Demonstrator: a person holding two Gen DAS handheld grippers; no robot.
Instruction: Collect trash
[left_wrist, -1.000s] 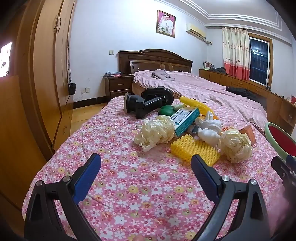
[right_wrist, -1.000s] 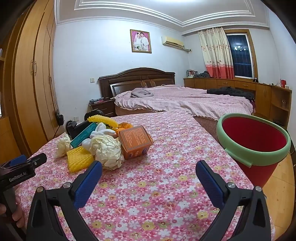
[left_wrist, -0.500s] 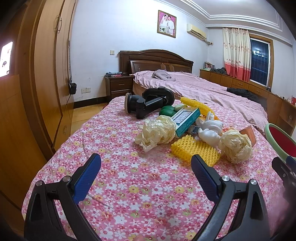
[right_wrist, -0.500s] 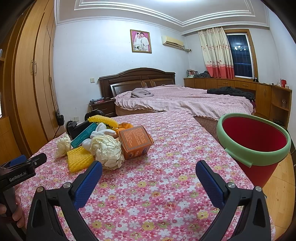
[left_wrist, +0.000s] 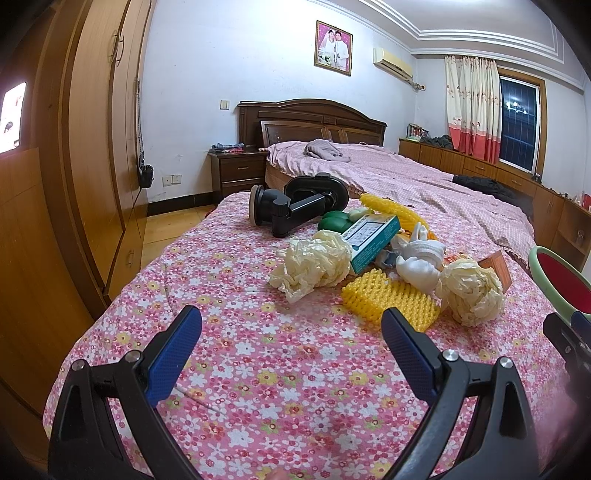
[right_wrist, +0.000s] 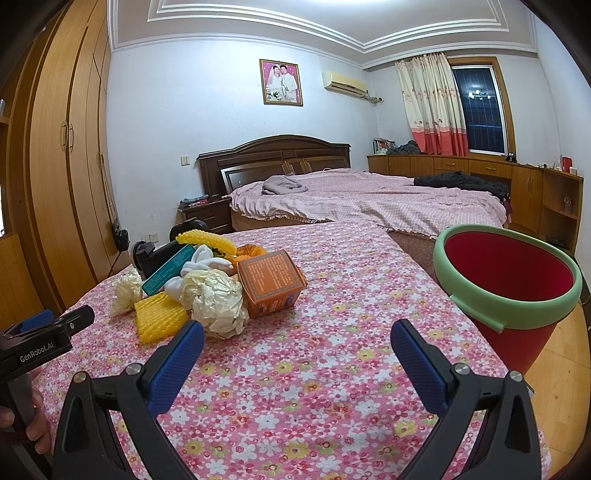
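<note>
Both claws hung spread wide w/ nothing between the pads: left gripper and right gripper, each low over the floral cloth. Trash sat in a heap ahead (crumpled paper ball touching the orange box, yellow foam net just beside, second paper wad nearer the left claw). Red bin w/ green rim stood at the cloth's right edge, well apart from the pile.

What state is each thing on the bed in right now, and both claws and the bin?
left claw: open, empty
right claw: open, empty
red bin: upright, nothing visible inside
paper wad: crumpled, touching the orange box
orange box: closed, tilted
yellow foam net: lying flat
teal box: propped on the pile
</note>
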